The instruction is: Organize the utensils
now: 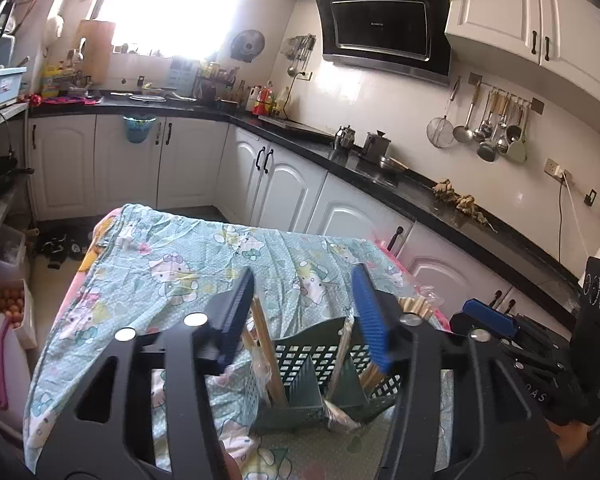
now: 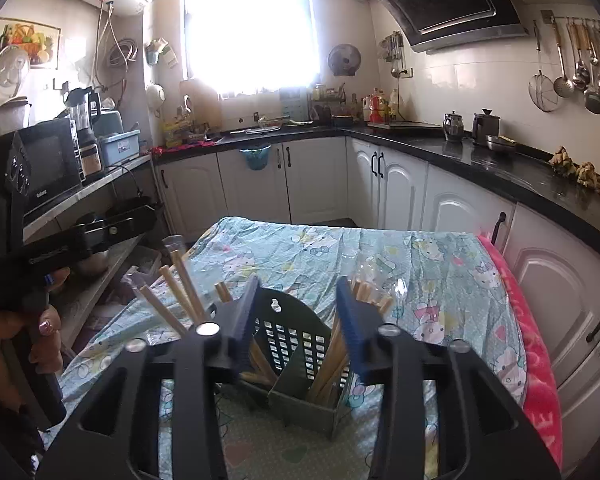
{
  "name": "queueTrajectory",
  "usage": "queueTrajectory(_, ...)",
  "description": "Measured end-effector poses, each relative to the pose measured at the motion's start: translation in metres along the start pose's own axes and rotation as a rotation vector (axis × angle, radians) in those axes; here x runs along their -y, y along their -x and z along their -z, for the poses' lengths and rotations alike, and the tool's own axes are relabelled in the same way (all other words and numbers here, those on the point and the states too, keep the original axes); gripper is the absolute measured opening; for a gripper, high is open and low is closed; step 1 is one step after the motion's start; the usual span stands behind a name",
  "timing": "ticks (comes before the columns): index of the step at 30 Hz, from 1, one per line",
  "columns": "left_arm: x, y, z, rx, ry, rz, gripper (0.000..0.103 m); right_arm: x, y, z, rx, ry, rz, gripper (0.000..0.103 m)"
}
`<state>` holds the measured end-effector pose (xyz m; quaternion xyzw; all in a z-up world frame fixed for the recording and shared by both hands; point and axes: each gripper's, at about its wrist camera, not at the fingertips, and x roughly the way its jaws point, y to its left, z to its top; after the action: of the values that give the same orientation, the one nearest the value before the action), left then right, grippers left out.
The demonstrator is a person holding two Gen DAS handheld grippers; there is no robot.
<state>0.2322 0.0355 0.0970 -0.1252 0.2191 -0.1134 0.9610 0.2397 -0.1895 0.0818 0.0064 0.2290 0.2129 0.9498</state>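
Left gripper (image 1: 306, 312): jaws apart, empty. Directly below and between its fingers stands the green utensil basket (image 1: 300, 354), its base hidden by the gripper body. Wooden chopsticks (image 1: 266, 344) stand in its compartments; their count cannot be made out.

Right gripper (image 2: 298, 312): jaws apart, empty, over the same basket (image 2: 296, 336). Chopsticks (image 2: 180, 292) lean left of its left finger, lower ends hidden. Beyond lies the patterned cloth (image 2: 340, 252).

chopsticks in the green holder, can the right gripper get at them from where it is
Probably yes. The right gripper is open just above the green holder, and the chopsticks stick up out of it with nothing over them. The left gripper hovers close by and could crowd it.
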Motion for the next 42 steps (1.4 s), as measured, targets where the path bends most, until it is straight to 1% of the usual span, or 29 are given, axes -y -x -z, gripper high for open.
queueTrajectory(1, 0.001, 0.003, -0.001, 0.001, 0.001, 0.001, 0.051, 0.000, 0.004, 0.000, 0.003, -0.006, -0.005, 0.048)
queueTrajectory(2, 0.001, 0.007, -0.001, 0.003, 0.003, 0.002, 0.057, 0.001, 0.008, 0.001, 0.007, -0.015, -0.009, 0.049)
queueTrajectory(3, 0.001, 0.013, -0.001, 0.005, 0.008, 0.001, 0.063, 0.000, 0.013, 0.002, 0.011, -0.021, -0.013, 0.052)
queueTrajectory(4, 0.001, 0.018, -0.001, 0.007, 0.012, 0.000, 0.066, 0.001, 0.016, 0.002, 0.015, -0.025, -0.017, 0.058)
queueTrajectory(5, 0.000, 0.023, 0.000, 0.009, 0.017, 0.002, 0.070, 0.000, 0.023, 0.003, 0.024, -0.030, -0.021, 0.060)
queueTrajectory(6, -0.001, 0.028, 0.001, 0.010, 0.020, 0.002, 0.075, 0.000, 0.027, 0.004, 0.032, -0.032, -0.022, 0.066)
queueTrajectory(7, -0.001, 0.033, 0.002, 0.013, 0.023, 0.000, 0.079, -0.001, 0.032, 0.004, 0.040, -0.033, -0.022, 0.070)
queueTrajectory(8, -0.002, 0.039, 0.003, 0.016, 0.024, -0.003, 0.085, -0.003, 0.039, 0.005, 0.049, -0.034, -0.023, 0.072)
queueTrajectory(11, -0.004, 0.053, 0.007, 0.020, 0.035, -0.007, 0.092, -0.007, 0.055, 0.008, 0.071, -0.035, -0.029, 0.081)
queueTrajectory(12, -0.005, 0.059, 0.009, 0.021, 0.042, -0.008, 0.092, -0.009, 0.060, 0.009, 0.079, -0.034, -0.029, 0.085)
queueTrajectory(14, -0.005, 0.069, 0.014, 0.016, 0.045, -0.008, 0.092, -0.014, 0.071, 0.014, 0.090, -0.025, -0.030, 0.088)
queueTrajectory(16, -0.006, 0.076, 0.019, 0.011, 0.043, -0.014, 0.092, -0.018, 0.082, 0.019, 0.103, -0.019, -0.020, 0.095)
queueTrajectory(18, -0.008, 0.082, 0.027, 0.000, 0.043, -0.022, 0.092, -0.024, 0.091, 0.025, 0.110, -0.010, -0.018, 0.096)
queueTrajectory(23, -0.008, 0.091, 0.054, -0.056, 0.051, -0.042, 0.092, -0.036, 0.105, 0.044, 0.099, 0.016, 0.000, 0.096)
queueTrajectory(26, -0.009, 0.096, 0.071, -0.078, 0.049, -0.052, 0.092, -0.040, 0.108, 0.060, 0.083, 0.026, 0.021, 0.096)
queueTrajectory(29, -0.006, 0.097, 0.093, -0.110, 0.023, -0.073, 0.092, -0.045, 0.107, 0.080, 0.057, 0.031, 0.029, 0.096)
queueTrajectory(31, -0.003, 0.097, 0.104, -0.119, 0.007, -0.083, 0.092, -0.048, 0.104, 0.095, 0.051, 0.034, 0.051, 0.096)
queueTrajectory(35, -0.001, 0.093, 0.132, -0.152, -0.007, -0.104, 0.092, -0.054, 0.096, 0.118, 0.030, 0.047, 0.073, 0.096)
queueTrajectory(37, 0.000, 0.092, 0.144, -0.158, -0.010, -0.128, 0.092, -0.057, 0.093, 0.129, 0.041, 0.056, 0.086, 0.097)
queueTrajectory(38, 0.000, 0.092, 0.150, -0.158, -0.009, -0.127, 0.092, -0.059, 0.094, 0.134, 0.052, 0.062, 0.096, 0.097)
queueTrajectory(39, 0.002, 0.092, 0.154, -0.153, -0.017, -0.129, 0.092, -0.060, 0.095, 0.141, 0.078, 0.067, 0.121, 0.096)
queueTrajectory(41, 0.002, 0.093, 0.162, -0.132, -0.036, -0.153, 0.092, -0.064, 0.095, 0.151, 0.115, 0.083, 0.138, 0.096)
queueTrajectory(42, 0.002, 0.094, 0.164, -0.125, -0.034, -0.154, 0.092, -0.065, 0.095, 0.156, 0.132, 0.091, 0.148, 0.096)
